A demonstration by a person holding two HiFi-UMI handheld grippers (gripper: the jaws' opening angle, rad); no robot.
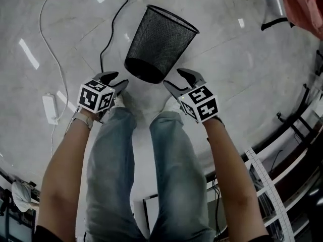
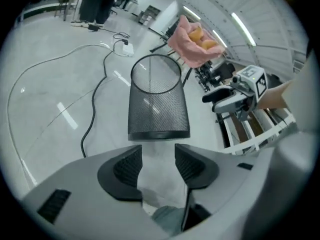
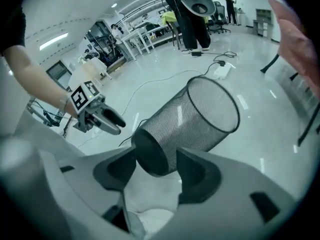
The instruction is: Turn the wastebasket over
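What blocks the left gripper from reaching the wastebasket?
Nothing visible, so probably yes, it can reach it. The left gripper is open and empty, and the wastebasket is straight ahead of its jaws, with only floor between them.

Place: a large open lab or workshop hall is suggested.
Floor: a polished pale floor (image 1: 227,59) is crossed by loose cables (image 1: 46,39) and a power strip (image 1: 50,109).
Furnishing: white tables (image 3: 137,34) and office chairs (image 3: 220,19) are seen under ceiling strip lights (image 3: 52,40).
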